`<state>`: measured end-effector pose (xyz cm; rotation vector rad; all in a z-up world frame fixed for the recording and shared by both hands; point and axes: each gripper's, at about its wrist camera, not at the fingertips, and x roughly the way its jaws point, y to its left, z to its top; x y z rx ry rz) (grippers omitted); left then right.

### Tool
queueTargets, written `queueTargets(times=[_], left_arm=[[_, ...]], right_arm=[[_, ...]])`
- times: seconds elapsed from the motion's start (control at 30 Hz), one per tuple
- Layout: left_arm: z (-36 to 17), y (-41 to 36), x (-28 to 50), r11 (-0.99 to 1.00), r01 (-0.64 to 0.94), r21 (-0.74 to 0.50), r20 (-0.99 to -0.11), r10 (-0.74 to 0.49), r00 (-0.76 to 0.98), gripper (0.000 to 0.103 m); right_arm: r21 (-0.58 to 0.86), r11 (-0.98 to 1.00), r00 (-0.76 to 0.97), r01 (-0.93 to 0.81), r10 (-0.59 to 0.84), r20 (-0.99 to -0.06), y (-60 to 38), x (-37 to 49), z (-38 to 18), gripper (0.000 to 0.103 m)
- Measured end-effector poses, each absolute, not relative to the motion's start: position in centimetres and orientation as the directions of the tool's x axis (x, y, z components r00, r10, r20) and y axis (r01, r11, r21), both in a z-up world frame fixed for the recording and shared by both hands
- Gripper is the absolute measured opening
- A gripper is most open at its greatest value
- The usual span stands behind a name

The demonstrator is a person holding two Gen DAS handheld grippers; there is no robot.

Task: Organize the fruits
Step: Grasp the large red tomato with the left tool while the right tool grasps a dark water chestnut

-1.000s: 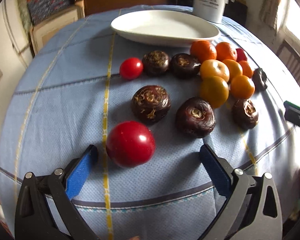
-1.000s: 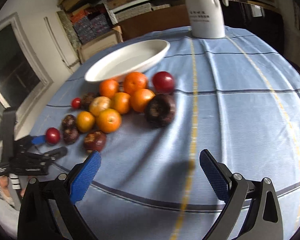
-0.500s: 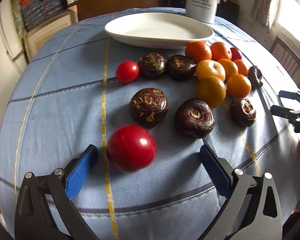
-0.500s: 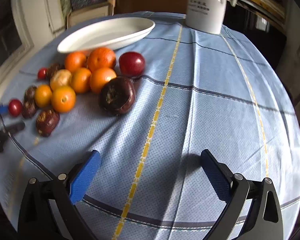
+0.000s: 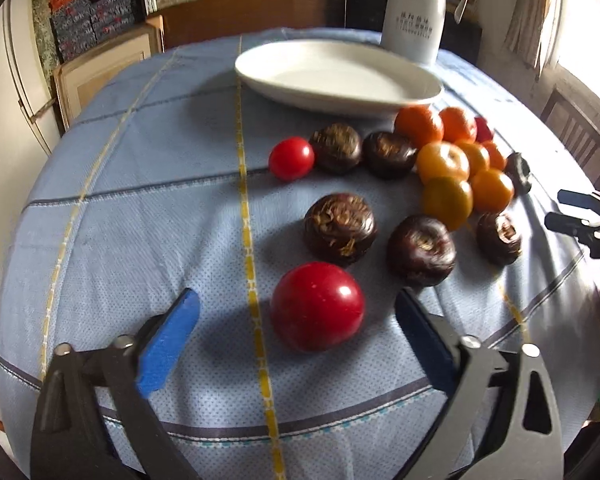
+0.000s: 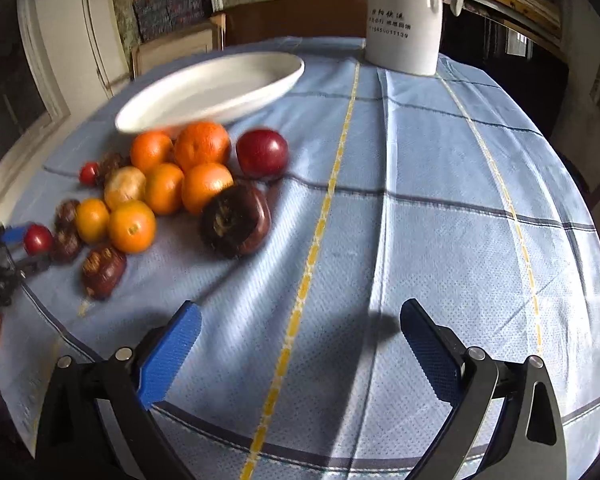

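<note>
7 oranges [image 5: 446, 202], 6 chestnuts [image 5: 340, 228], 3 reds [image 5: 316, 306] (1 plate [image 5: 340, 76])

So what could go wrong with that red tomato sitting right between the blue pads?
The left gripper, whose jaws have just been closing, straddles the near red tomato without touching it. The tomato lies nearer the right pad, so that pad may nudge it first and roll it toward the dark water chestnuts. A hard squeeze could also bruise or split it. The white plate lies beyond the clustered tangerines, so a carry could bump them.

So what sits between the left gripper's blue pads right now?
The large red tomato lies between the left gripper pads, untouched by either, jaws just closing. The left wrist view shows it.
</note>
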<state>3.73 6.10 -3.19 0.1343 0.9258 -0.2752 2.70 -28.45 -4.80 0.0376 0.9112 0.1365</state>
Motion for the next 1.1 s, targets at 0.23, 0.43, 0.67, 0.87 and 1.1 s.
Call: queueTargets(times=[0.23,0.43,0.67,0.87,1.1], left_arm=[[-3.1,5.4,3.2,0.948,0.316,-0.031,-0.8,-0.214,0.561,0.058],[-3.2,5.2,3.0,0.95,0.312,-0.027,-0.797,-0.209,0.567,0.045],[-3.2,5.8,2.9,0.947,0.313,-0.07,-0.787,-0.245,0.566,0.04],[-2.8,5.4,2.4,0.941,0.329,-0.084,-0.769,-0.271,0.579,0.039],[-0.7,5.6,3.4,0.943,0.317,-0.105,-0.727,-0.29,0.622,0.039]], right_arm=[[0.169,0.979,0.609,-0.114,0.203,-0.767,-27.9,4.5,-4.7,0.076],[0.195,0.975,0.601,-0.111,0.222,-0.768,-27.0,5.3,-4.8,0.067],[0.22,0.964,0.595,-0.152,0.267,-0.758,-26.3,5.7,-4.8,0.038],[0.212,0.963,0.603,-0.164,0.268,-0.751,-25.9,5.5,-4.6,0.034],[0.246,0.956,0.629,-0.163,0.292,-0.721,-26.5,4.9,-4.1,0.027]])
